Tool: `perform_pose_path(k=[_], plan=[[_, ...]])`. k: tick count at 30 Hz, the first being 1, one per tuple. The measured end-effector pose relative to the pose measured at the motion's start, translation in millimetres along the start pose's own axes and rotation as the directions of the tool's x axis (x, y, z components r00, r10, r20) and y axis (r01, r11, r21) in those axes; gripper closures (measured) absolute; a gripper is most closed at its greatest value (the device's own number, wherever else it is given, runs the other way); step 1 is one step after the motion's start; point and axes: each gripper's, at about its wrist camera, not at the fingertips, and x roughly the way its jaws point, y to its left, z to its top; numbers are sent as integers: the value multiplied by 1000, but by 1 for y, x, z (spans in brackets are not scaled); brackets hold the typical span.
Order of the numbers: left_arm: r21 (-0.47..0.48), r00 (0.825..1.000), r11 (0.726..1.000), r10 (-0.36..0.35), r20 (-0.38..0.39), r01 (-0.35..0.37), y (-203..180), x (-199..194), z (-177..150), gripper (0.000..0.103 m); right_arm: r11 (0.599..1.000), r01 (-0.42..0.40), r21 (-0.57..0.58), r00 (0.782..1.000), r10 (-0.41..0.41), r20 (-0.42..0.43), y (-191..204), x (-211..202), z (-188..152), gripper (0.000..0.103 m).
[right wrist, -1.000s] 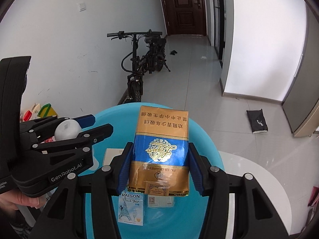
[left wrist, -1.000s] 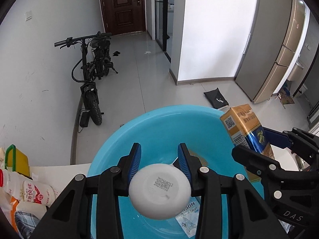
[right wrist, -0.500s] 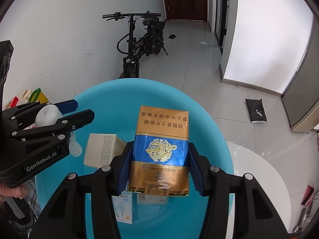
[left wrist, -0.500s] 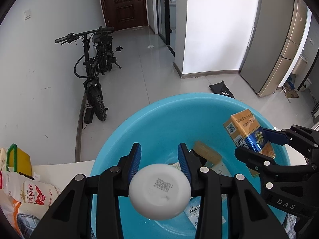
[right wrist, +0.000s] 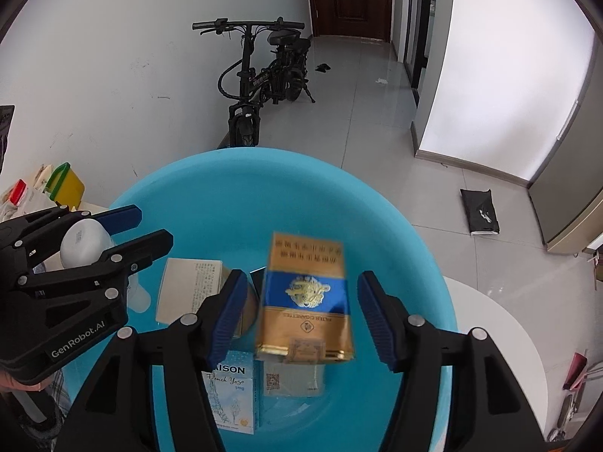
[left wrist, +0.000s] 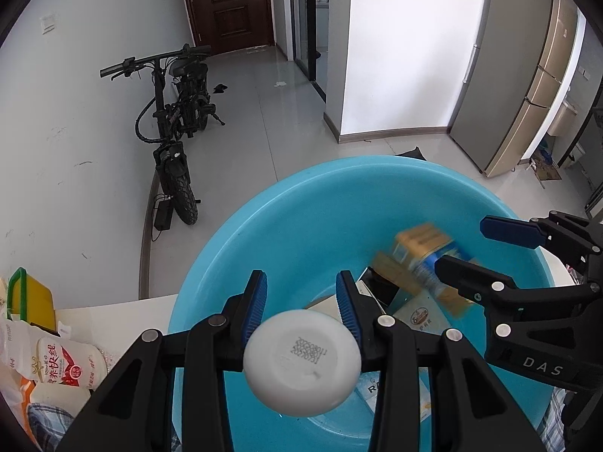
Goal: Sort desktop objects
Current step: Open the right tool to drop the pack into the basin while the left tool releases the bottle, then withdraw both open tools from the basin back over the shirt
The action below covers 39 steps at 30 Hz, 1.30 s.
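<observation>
My left gripper (left wrist: 301, 297) is shut on a small white bottle (left wrist: 301, 361), bottom toward the camera, held over the near side of a blue basin (left wrist: 301, 203). The bottle also shows in the right wrist view (right wrist: 84, 243). My right gripper (right wrist: 301, 312) is open over the basin (right wrist: 226, 196). A blue and gold cigarette box (right wrist: 306, 297) is blurred between its fingers, apart from both pads, falling into the basin; it also shows in the left wrist view (left wrist: 426, 260).
Several small boxes lie in the basin, among them a beige box (right wrist: 190, 286) and a Raison box (right wrist: 231, 395). Snack bags (left wrist: 68, 361) and a yellow container (left wrist: 30, 297) sit on the white table (left wrist: 113, 316) at the left. A bike (left wrist: 173, 132) stands beyond.
My right gripper has opened and let go of the cigarette box, which now drops toward the basin. Both grippers have lowered toward the basin. The left still holds the bottle.
</observation>
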Motion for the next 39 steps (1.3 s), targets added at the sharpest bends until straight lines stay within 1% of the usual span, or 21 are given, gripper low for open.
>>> perform_pose_path(k=[7, 9, 12, 15, 16, 17, 18, 20, 28, 32, 34, 35, 37, 39], plan=[[-10, 1000, 1000, -17, 7, 17, 4, 0, -3, 62, 1000, -22, 20, 1000, 23, -6, -3, -6, -1, 42], [-10, 1000, 1000, -4, 20, 4, 4, -3, -3, 62, 1000, -19, 17, 1000, 19, -10, -2, -6, -3, 42], [-8, 1000, 1000, 5, 14, -5, 3, -4, -5, 62, 1000, -18, 10, 1000, 18, -17, -1, -6, -6, 42], [-11, 999, 1000, 28, 26, -28, 3, -6, -5, 61, 1000, -19, 1, 999, 19, -29, 1, -4, -8, 42], [-15, 999, 999, 35, 31, -34, 3, -7, -4, 48, 1000, -16, -5, 999, 16, -31, 2, -4, -8, 42], [-20, 998, 999, 40, 38, -40, 4, -9, -4, 31, 1000, -13, -10, 999, 12, -32, 3, -4, -9, 42], [-24, 998, 999, 42, 55, -41, 4, -12, -4, 29, 1000, -11, -13, 999, 11, -33, 3, -4, -10, 42], [-21, 996, 999, 47, 77, -45, 4, -17, -3, 29, 1000, -13, -13, 999, 13, -33, 4, -4, -11, 42], [-14, 998, 999, 42, 56, -42, 1, -19, -4, 29, 1000, -13, -10, 999, 13, -33, 2, -6, -13, 42], [-12, 998, 998, 55, 32, -55, -2, -15, -8, 29, 1000, -7, -23, 999, 7, -38, 3, -6, -15, 42], [-17, 997, 998, 57, 43, -56, -1, -16, -10, 29, 999, -5, -37, 999, 4, -45, 3, -6, -17, 41], [-25, 997, 998, 59, 55, -58, -1, -19, -11, 29, 999, -3, -44, 999, 1, -47, 4, -6, -18, 39], [-44, 995, 998, 56, 79, -52, 2, -25, -11, 29, 999, 14, -43, 999, -15, -32, 3, -8, -19, 27], [-51, 995, 998, 49, 82, -45, 4, -29, -12, 27, 1000, 16, -17, 1000, -17, -9, -2, -12, -20, 22]])
